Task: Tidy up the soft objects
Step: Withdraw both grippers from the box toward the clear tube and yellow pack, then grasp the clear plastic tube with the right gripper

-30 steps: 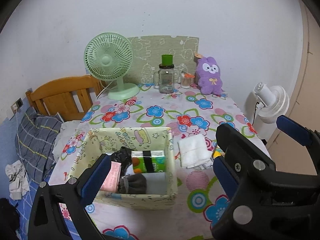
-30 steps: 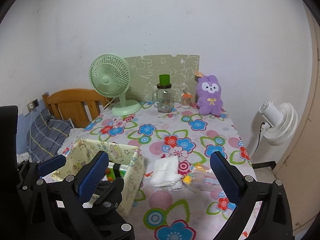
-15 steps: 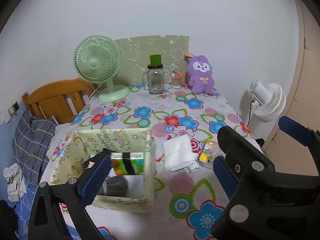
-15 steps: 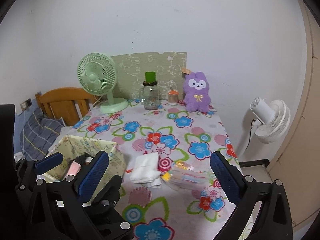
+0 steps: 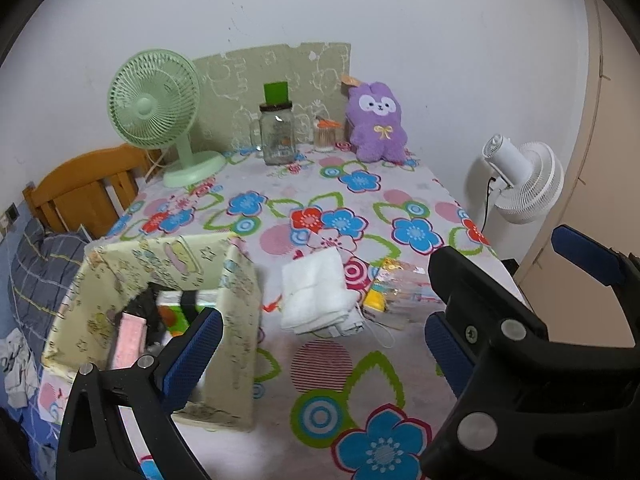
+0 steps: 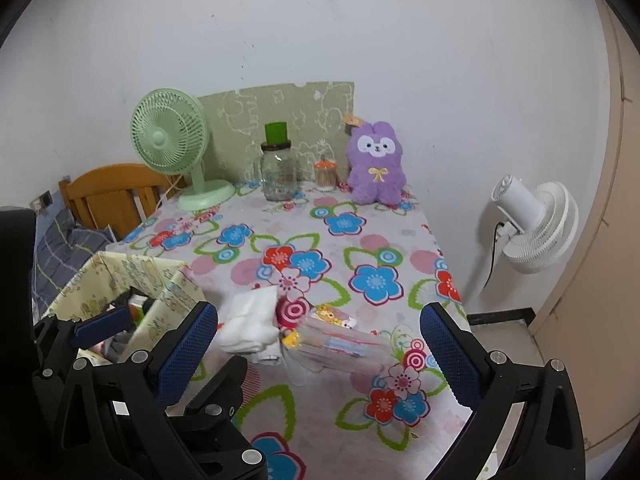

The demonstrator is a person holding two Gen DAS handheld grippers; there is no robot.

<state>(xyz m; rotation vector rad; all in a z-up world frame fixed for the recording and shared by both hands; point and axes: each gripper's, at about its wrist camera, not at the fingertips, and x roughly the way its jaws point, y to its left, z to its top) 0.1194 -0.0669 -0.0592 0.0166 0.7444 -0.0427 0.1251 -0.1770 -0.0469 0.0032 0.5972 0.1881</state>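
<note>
A folded white towel lies on the flowered tablecloth, right of a pale yellow fabric box that holds a green carton, a pink item and dark cloth. A clear plastic packet lies right of the towel. A purple plush bunny sits at the far edge. My left gripper is open and empty, above the near table in front of the towel. My right gripper is open and empty, over the towel and packet. The box and bunny also show there.
A green desk fan, a glass jar with green lid and a small jar stand at the back. A white floor fan stands right of the table. A wooden headboard and bedding lie left.
Both views have shifted right: the box now sits further left and the towel and packet nearer the middle. Both grippers stay open.
</note>
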